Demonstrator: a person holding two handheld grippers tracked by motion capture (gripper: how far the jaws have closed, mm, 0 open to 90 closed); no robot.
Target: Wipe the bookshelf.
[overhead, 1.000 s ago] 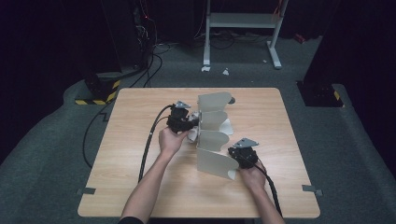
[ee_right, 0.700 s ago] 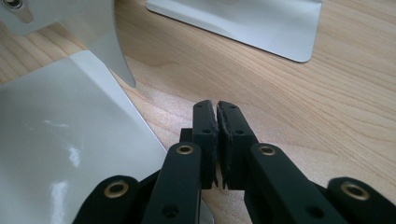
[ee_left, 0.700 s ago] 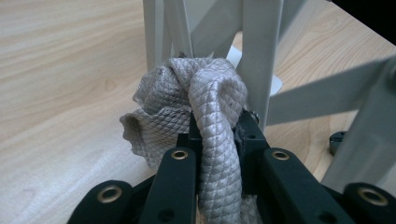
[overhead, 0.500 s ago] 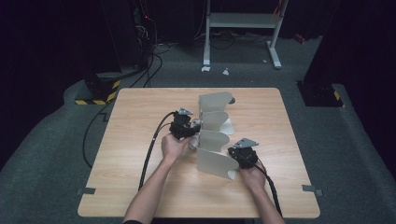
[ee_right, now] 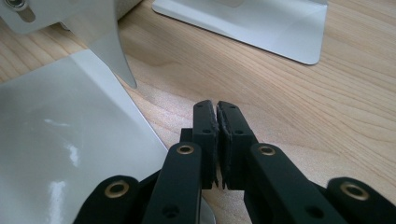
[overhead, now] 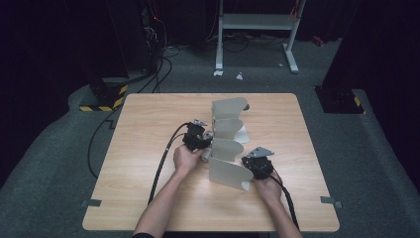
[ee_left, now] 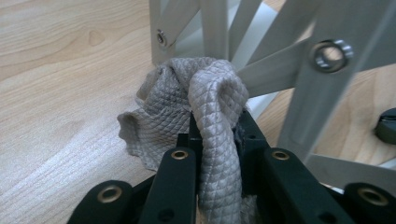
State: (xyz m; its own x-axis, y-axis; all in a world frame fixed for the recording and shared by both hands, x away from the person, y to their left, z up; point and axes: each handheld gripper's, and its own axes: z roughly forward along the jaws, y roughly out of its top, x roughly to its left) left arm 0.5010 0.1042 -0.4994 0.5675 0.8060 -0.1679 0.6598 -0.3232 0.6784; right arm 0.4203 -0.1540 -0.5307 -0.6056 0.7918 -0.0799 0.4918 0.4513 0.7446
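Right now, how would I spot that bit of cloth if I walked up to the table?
Find the pale folding rack standing in the middle of the wooden table. At its left side, the left gripper is shut on a grey cloth, bunched against the rack's crossed bars. It is the one soft, quilted, diamond-patterned thing among hard, smooth panels.

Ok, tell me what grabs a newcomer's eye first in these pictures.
A pale grey folding rack of standing panels zigzags down the middle of the wooden table. At its left side, the left gripper is shut on a crumpled quilted grey cloth; the right gripper, shut and empty, sits by the nearest panel.
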